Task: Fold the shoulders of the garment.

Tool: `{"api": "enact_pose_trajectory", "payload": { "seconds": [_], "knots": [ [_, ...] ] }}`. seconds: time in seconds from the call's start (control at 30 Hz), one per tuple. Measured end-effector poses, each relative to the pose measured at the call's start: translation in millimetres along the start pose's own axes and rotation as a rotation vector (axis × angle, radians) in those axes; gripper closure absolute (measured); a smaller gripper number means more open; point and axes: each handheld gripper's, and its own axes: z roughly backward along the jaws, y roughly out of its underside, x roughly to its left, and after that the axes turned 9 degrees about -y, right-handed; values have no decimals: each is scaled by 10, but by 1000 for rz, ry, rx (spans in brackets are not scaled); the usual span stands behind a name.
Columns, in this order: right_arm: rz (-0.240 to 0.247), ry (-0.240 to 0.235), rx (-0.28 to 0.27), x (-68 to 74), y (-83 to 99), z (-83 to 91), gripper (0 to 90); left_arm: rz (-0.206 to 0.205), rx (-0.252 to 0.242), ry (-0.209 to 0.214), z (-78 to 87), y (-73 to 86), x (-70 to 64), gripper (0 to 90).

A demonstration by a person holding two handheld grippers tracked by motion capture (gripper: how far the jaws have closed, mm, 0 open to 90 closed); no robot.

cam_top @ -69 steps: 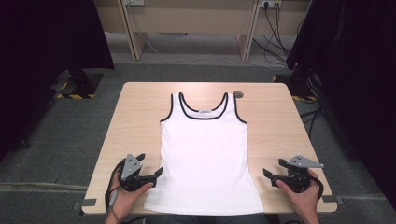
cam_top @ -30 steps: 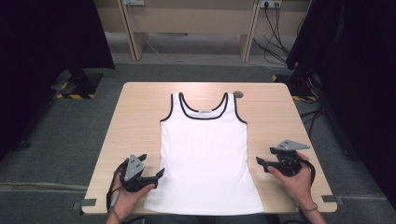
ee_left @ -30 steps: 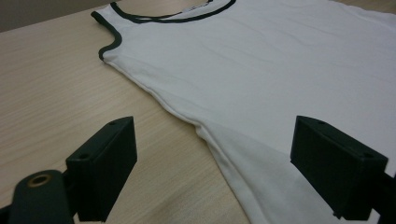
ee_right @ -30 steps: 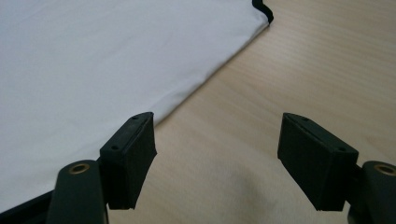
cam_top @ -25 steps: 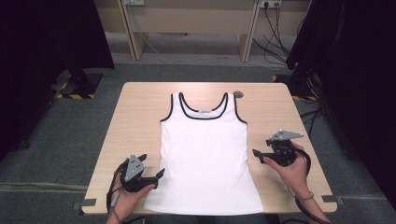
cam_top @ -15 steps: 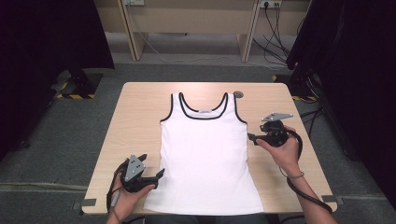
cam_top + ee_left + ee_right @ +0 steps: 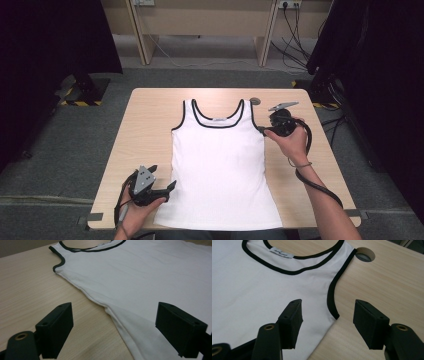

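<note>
A white tank top (image 7: 220, 160) with black trim lies flat on the wooden table (image 7: 145, 130), neck away from me. My left gripper (image 7: 167, 189) rests near the front left corner of the top, open. In the left gripper view its jaws straddle the side edge of the top (image 7: 150, 277), and the gripper (image 7: 116, 315) holds nothing. My right gripper (image 7: 263, 131) hovers at the right armhole, open. In the right gripper view the gripper (image 7: 329, 312) frames the bottom of the black-trimmed armhole of the top (image 7: 262, 290).
A round cable hole (image 7: 255, 100) sits in the table just beyond the right shoulder strap, also seen as the hole (image 7: 365, 254). Bare wood flanks the top on both sides. Black curtains and desk legs stand beyond the table.
My right gripper has travelled from the table's front right up along the top's right side to the armhole. The left gripper has stayed where it was.
</note>
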Motion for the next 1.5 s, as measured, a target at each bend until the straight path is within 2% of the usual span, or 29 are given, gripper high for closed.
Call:
{"api": "enact_pose_trajectory", "payload": {
  "seconds": [0.3,0.47,0.73,0.87,1.17,1.5],
  "knots": [
    [-39,-6,43,-119,-146,-161,460,-6,3,-2,-3,-2,-6,139],
    [-47,1,62,-180,-252,-228,477,5,1,0,-1,0,6,139],
    [-59,18,104,-263,-436,-416,534,1,-3,2,2,1,3,139],
    [-57,23,110,-267,-488,-495,574,1,-3,3,3,1,4,139],
    [-98,15,117,-315,-584,-725,649,-1,-8,4,6,2,2,139],
    [-140,4,124,-380,-644,-863,675,-2,-11,5,8,4,-1,139]
  ]
}}
